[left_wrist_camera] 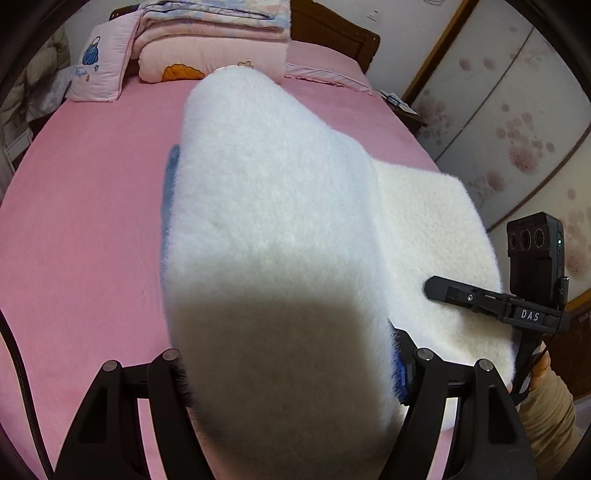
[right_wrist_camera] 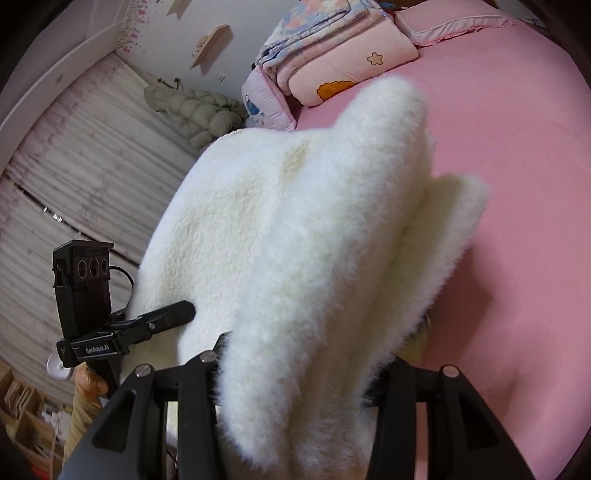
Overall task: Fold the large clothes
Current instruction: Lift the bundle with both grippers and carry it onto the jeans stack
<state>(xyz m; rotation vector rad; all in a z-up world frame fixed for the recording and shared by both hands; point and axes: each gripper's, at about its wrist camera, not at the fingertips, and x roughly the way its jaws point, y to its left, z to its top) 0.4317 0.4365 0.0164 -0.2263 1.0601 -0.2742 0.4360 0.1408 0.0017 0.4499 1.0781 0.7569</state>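
A large white fluffy garment with a blue edge hangs in folds above the pink bed. My left gripper is shut on the garment's near edge, and the fleece hides its fingertips. My right gripper is shut on another part of the same garment, its tips also buried in fleece. In the left wrist view the right gripper shows at the far right, pressed against the cloth. In the right wrist view the left gripper shows at the left, also on the cloth.
Folded pink quilts and a pink pillow lie at the head of the bed. A wooden headboard stands behind them. A wardrobe with floral doors stands beside the bed. A grey-green puffer coat hangs by a curtain.
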